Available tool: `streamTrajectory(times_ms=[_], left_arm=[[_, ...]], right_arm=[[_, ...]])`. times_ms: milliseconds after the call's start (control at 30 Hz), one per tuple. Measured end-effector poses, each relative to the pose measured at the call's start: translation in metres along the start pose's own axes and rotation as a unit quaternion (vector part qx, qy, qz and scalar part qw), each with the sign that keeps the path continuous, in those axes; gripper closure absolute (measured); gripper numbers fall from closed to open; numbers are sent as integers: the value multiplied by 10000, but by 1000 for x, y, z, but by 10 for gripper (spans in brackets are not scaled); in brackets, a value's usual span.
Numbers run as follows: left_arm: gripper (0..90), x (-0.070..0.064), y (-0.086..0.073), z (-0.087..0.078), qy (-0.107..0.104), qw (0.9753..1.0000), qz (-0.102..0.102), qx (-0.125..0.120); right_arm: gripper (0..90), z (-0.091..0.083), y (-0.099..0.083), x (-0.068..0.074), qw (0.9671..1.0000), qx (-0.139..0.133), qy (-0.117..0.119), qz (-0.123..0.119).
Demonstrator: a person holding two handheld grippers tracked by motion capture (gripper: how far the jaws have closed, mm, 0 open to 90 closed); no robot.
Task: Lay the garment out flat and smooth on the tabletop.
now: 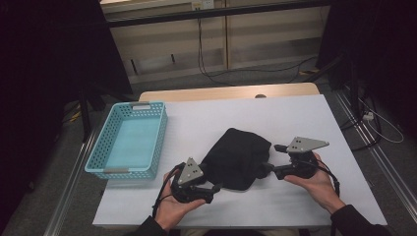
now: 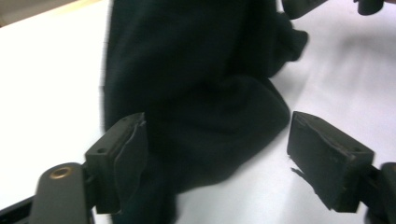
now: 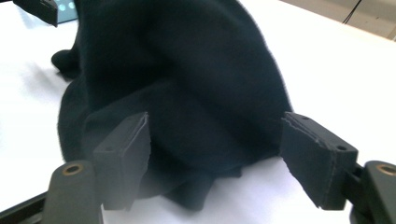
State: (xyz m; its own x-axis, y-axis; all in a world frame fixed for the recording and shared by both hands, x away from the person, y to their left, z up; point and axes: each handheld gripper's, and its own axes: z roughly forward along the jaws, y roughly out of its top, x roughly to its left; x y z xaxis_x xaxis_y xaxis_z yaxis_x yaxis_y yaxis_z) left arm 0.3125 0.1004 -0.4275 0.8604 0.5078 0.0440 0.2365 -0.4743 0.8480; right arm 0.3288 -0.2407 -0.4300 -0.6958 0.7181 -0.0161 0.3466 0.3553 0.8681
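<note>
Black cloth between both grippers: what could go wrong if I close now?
1. The black cloth lies bunched in folds; open fingers of the left gripper may pinch several layers, not one edge.
2. The right gripper faces a rounded fold, so its grip may slip.
3. Uneven pulling could drag the cloth toward the blue basket.

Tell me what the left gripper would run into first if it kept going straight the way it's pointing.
The black cloth. The left gripper has its jaws open with the cloth's near edge already lying between them, so it would probably press into the fabric at once; how close the left jaw is to it is hard to judge.
</note>
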Motion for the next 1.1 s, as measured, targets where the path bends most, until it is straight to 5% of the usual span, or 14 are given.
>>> streamTrajectory(times_ms=[133, 233, 400, 467, 667, 900, 1100], left_arm=[[170, -8, 1, 9, -113, 9998, 123, 70], [269, -14, 2, 14, -307, 9992, 255, 86], [261, -16, 9, 36, -286, 9979, 525, 252], [240, -16, 10, 46, -148, 9978, 557, 328], [231, -18, 10, 64, -164, 9967, 590, 539], [503, -11, 4, 68, -159, 9956, 462, 799], [778, -5, 3, 63, -137, 9966, 272, 771]], right_arm=[[303, 6, -4, 4, 9998, 135, 31, -122], [354, 11, -5, 7, 9994, 252, 128, -201], [479, 23, -5, 8, 9989, 334, 147, -304], [503, 30, -4, 10, 9985, 376, 173, -364], [577, 39, -3, 11, 9982, 442, 245, -313], [604, 52, -8, 13, 9964, 734, 302, -288], [817, 49, -5, 13, 9957, 827, 250, -341]])
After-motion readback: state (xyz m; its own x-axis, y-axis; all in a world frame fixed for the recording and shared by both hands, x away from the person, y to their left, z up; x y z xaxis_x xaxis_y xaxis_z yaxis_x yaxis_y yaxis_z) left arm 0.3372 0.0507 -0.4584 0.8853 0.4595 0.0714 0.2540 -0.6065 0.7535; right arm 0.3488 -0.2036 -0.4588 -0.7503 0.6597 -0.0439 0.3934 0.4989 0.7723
